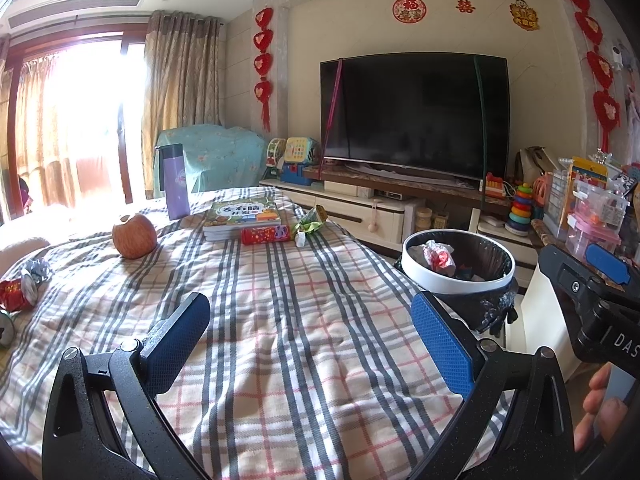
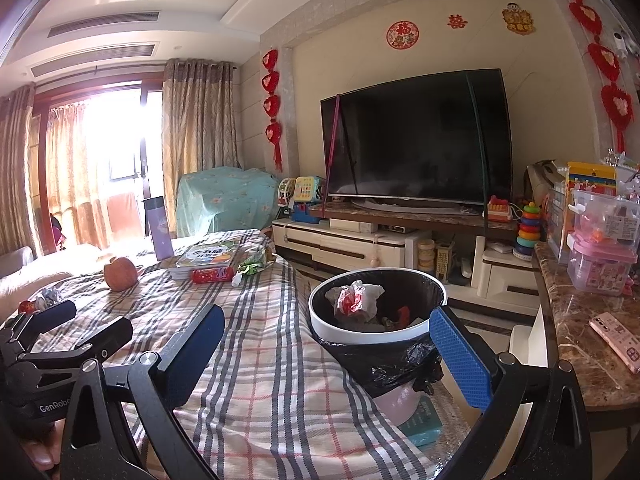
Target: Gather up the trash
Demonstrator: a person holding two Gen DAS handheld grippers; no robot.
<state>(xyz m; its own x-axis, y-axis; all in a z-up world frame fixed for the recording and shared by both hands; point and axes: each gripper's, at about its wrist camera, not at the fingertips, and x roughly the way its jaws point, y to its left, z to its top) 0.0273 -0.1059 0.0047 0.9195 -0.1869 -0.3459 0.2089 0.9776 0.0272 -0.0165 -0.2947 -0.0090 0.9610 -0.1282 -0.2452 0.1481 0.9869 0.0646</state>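
Plaid cloth (image 1: 280,320) carries an apple (image 1: 134,236) and wrappers (image 1: 310,222) beside the lined bin (image 2: 376,320), while left gripper (image 1: 310,328) and right gripper (image 2: 326,344) both gape wide, holding nothing.

Left gripper (image 1: 310,338) empty, fingers wide apart; right gripper (image 2: 326,346) likewise

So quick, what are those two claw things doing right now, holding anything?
Left gripper: open, fingers spread, holding nothing.
Right gripper: open, fingers spread, holding nothing.
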